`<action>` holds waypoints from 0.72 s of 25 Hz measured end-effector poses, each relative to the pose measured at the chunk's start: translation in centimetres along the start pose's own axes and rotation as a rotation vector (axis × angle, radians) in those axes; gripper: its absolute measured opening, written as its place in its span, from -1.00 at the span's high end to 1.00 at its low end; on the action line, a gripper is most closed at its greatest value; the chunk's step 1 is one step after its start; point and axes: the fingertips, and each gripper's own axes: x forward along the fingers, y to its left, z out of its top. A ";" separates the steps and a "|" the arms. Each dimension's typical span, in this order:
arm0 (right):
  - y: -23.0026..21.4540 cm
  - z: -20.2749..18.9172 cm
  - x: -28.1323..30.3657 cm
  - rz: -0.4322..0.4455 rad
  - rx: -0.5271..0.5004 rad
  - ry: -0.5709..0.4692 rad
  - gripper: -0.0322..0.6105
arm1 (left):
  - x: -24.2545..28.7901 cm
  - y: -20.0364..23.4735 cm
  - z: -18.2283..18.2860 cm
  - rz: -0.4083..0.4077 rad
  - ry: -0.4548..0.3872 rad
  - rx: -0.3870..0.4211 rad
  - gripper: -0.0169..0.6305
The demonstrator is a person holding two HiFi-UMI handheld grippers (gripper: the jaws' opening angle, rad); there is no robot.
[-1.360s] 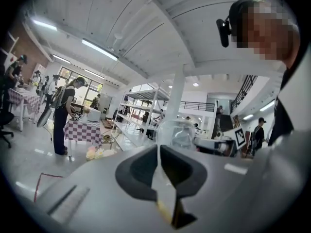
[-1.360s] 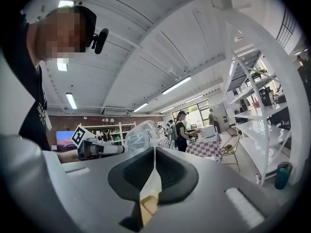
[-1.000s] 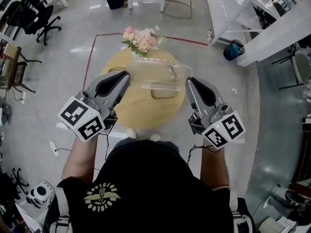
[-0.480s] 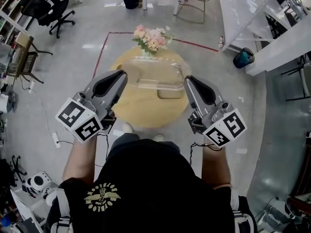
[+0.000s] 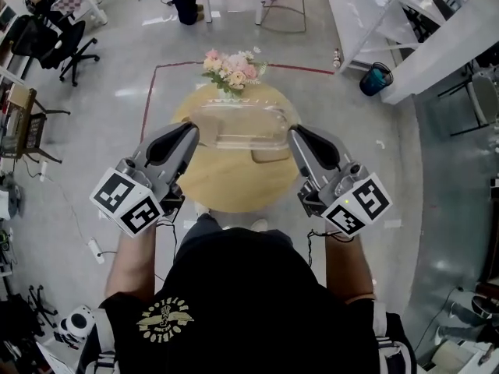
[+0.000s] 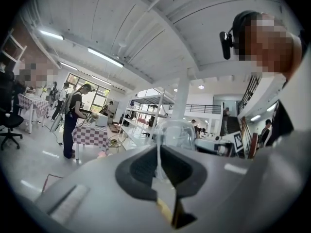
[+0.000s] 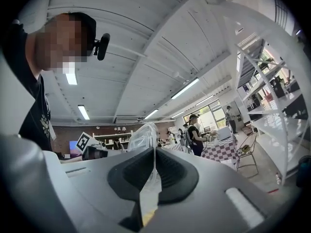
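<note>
While the left gripper [image 5: 189, 128] pinched one edge of the clear plastic container [image 5: 238, 121], it was held over the round wooden table [image 5: 226, 184], pink flowers [image 5: 231, 66] just beyond. The right gripper [image 5: 295, 132] clamped its opposite edge, and a blue bin [image 5: 374, 79] stood well apart.

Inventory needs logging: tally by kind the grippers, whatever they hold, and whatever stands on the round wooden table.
Clear plastic container: 1
Grippers: 2, left gripper and right gripper, each shut on its rim
Flower bunch: 1, at the far edge of the table
Total: 4
</note>
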 end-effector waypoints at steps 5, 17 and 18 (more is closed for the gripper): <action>1.0 -1.1 4.4 -0.065 -0.005 0.004 0.85 | -1.2 4.6 0.5 -0.072 0.006 -0.008 0.89; 5.0 -2.8 19.2 -0.163 -0.009 0.056 0.85 | -5.1 19.8 3.7 -0.165 0.023 -0.051 0.89; 5.0 -3.0 20.0 -0.176 -0.007 0.063 0.85 | -5.1 20.6 3.7 -0.176 0.028 -0.060 0.89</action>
